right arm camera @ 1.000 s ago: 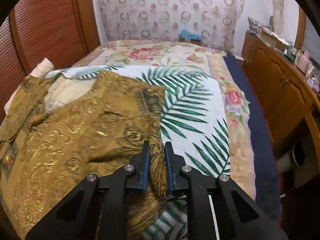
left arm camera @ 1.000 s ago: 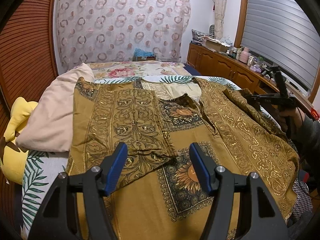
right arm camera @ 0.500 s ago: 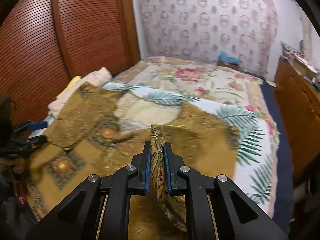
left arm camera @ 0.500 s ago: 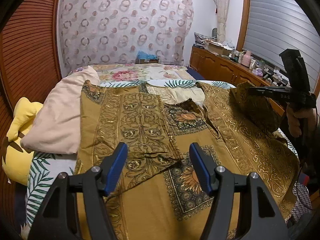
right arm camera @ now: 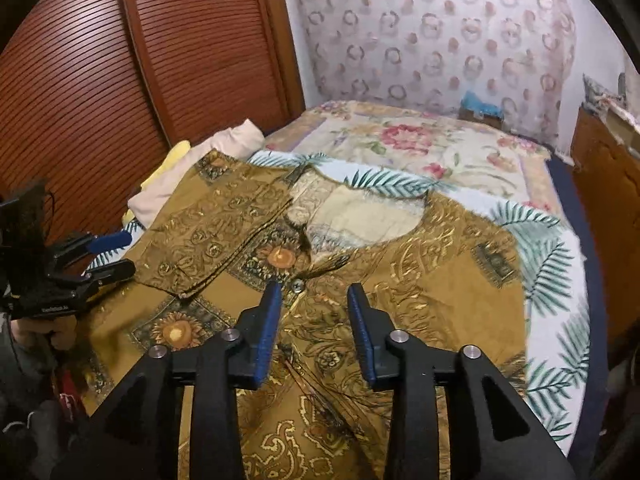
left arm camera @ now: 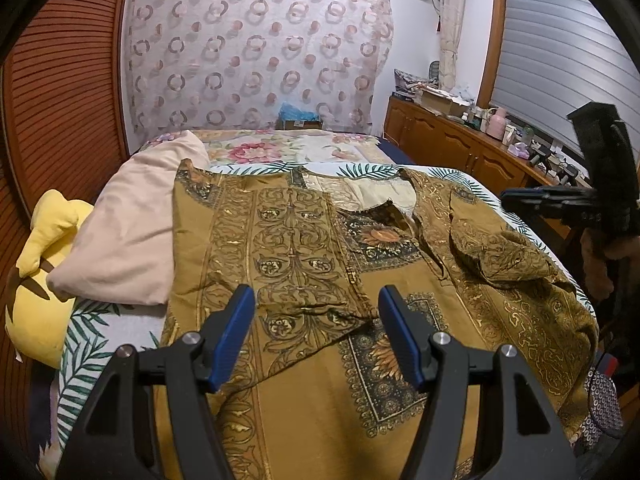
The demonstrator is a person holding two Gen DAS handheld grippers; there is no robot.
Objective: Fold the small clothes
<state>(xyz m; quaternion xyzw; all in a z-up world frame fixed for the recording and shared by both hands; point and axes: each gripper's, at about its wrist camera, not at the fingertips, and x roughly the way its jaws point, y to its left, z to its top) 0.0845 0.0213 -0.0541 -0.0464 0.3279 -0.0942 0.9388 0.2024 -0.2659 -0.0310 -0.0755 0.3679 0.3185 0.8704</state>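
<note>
My right gripper (right arm camera: 314, 314) is over the gold patterned shirt (right arm camera: 420, 280) w/ jaws opening, nothing pinched btwn them. Shirt lies spread on the bed (right arm camera: 552, 264); its left side is folded in over the front. Left gripper (right arm camera: 108, 254) at frame's left edge by the shirt, jaws apart, hand (right arm camera: 44, 330) under it

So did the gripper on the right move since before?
Yes. The right gripper swung away from the bed's right edge, inward over the golden shirt. Its jaws are opening, nothing between them.
</note>
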